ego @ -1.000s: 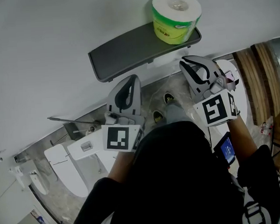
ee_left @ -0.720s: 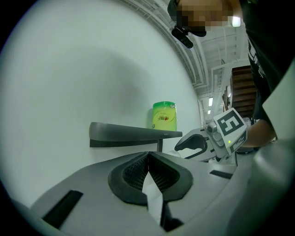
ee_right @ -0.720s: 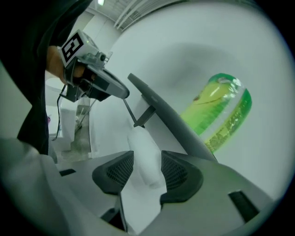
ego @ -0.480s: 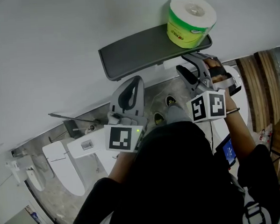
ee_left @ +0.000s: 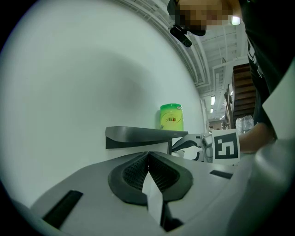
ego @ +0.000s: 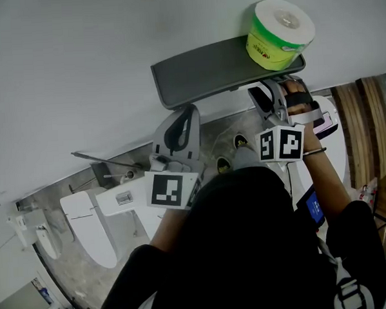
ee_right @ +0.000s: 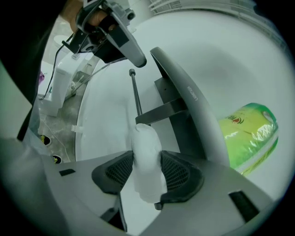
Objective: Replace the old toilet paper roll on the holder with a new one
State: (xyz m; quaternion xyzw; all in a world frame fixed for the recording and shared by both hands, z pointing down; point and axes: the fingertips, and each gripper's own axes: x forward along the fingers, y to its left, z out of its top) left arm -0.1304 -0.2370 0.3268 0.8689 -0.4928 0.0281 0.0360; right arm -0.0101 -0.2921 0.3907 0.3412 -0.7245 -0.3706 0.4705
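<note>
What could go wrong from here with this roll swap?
The right gripper, whose jaws have just been opening, now holds the limp old roll at the holder rod; it might crush or snag coming off. The wrapped new roll sits at the shelf end above; a bump could topple it.

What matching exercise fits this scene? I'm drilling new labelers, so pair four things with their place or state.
1 green-wrapped toilet paper roll
2 dark grey shelf
3 left gripper
4 small white paper roll

a mounted on the white wall
b between the right gripper's jaws
c jaws together
d standing on the shelf's right end

Pairs: 1-d, 2-a, 3-c, 4-b.
The right gripper's jaws have just been opening; they now press on that roll.
</note>
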